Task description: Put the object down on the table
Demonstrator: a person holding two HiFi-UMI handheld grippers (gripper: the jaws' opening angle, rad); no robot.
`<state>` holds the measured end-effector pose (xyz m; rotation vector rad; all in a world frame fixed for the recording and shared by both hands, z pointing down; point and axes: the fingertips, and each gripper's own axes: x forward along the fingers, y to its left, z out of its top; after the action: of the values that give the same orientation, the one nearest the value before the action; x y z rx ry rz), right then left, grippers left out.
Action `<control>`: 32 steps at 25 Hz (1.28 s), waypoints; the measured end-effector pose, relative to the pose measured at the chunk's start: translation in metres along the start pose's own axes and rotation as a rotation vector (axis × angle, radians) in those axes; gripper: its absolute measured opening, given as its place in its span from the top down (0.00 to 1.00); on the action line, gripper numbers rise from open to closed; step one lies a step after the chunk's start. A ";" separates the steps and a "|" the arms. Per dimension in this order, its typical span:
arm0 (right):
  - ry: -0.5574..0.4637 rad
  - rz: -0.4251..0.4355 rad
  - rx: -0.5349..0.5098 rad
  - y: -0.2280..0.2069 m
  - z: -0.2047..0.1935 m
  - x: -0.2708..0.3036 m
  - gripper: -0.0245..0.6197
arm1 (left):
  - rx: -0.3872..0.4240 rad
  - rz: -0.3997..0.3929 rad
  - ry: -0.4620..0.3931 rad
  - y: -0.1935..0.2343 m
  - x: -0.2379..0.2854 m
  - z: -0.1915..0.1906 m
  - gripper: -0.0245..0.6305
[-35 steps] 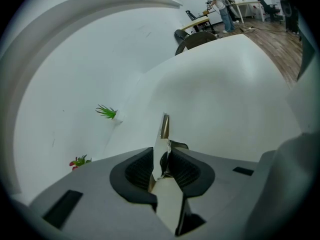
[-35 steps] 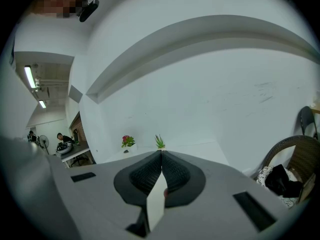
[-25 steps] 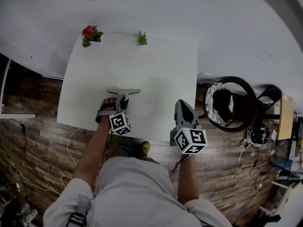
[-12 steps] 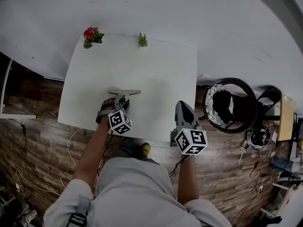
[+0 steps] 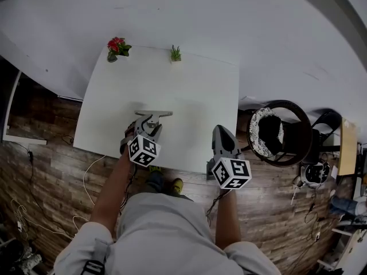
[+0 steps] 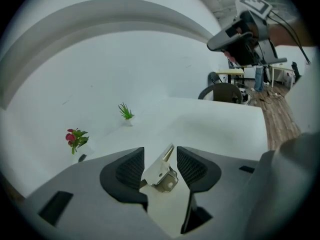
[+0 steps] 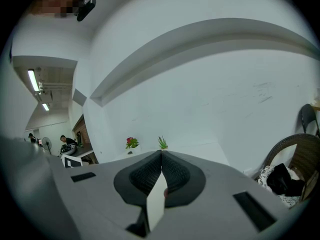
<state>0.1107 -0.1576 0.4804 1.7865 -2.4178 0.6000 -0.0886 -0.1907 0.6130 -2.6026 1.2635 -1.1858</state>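
Metal object (image 5: 152, 114): lies on the white table (image 5: 189, 90), lower centre of the head view, its crossbar running left to right.
Left gripper (image 5: 149, 124): jaws spread, just been opening; the object shows in the gap, pads clear of it.
Right gripper (image 5: 222, 132): jaws pressed together, empty, farther right.
Nearer hand: left.

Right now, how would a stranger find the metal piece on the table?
The white table stands against the wall. Near its front edge, left of centre, lies a grey metal piece. It alone is metal; the red flower and the green plant stand at the far edge.
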 end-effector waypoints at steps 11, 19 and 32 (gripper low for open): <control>-0.035 0.056 -0.015 0.015 0.007 -0.030 0.95 | -0.381 0.137 -0.219 0.022 -0.083 0.055 0.77; -0.061 0.083 -0.029 0.023 0.012 -0.052 0.95 | -0.398 0.242 -0.336 0.032 -0.145 0.089 0.91; -0.114 0.052 -0.130 0.017 0.031 -0.090 0.95 | -0.467 0.302 -0.408 0.031 -0.219 0.120 0.93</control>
<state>0.1286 -0.0830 0.4209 1.7562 -2.5190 0.3448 -0.1178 -0.0982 0.3809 -2.5936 1.9075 -0.3142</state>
